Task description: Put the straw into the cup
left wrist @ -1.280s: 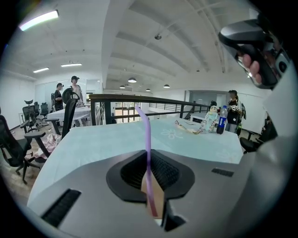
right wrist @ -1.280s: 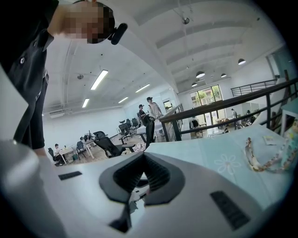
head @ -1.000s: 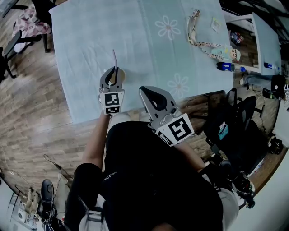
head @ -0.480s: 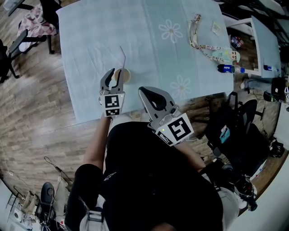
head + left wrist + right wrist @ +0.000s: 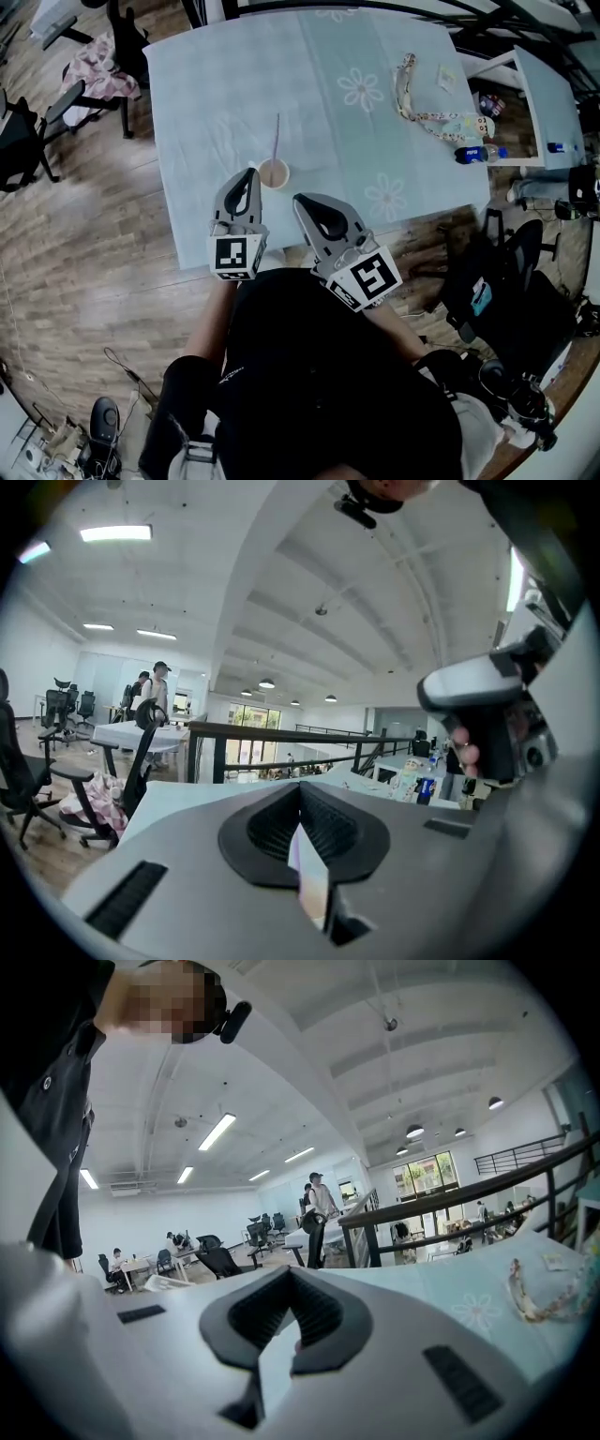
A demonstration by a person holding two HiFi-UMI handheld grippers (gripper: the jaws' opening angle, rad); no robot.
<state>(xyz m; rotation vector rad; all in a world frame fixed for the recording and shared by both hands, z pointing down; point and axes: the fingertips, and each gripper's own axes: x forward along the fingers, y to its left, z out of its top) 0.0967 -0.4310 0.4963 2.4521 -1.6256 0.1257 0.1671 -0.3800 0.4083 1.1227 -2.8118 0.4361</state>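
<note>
The straw [image 5: 276,141] stands in the cup [image 5: 274,174]. The cup sits near the front edge of the table [image 5: 206,84], with lots of bare cloth behind it. The left gripper [image 5: 249,178] shows just beside the cup. Its jaws have just snapped together on nothing. The right gripper [image 5: 304,202], near the cup too, is pressed together and empty.

Grey left gripper [image 5: 251,172], grey right gripper [image 5: 299,199], black ribbed fingers [image 5: 270,823], black-and-white marker cubes [image 5: 234,256]; black shirt [image 5: 319,375]

Head view looks steeply down; both gripper views skim the table [image 5: 216,84].
</note>
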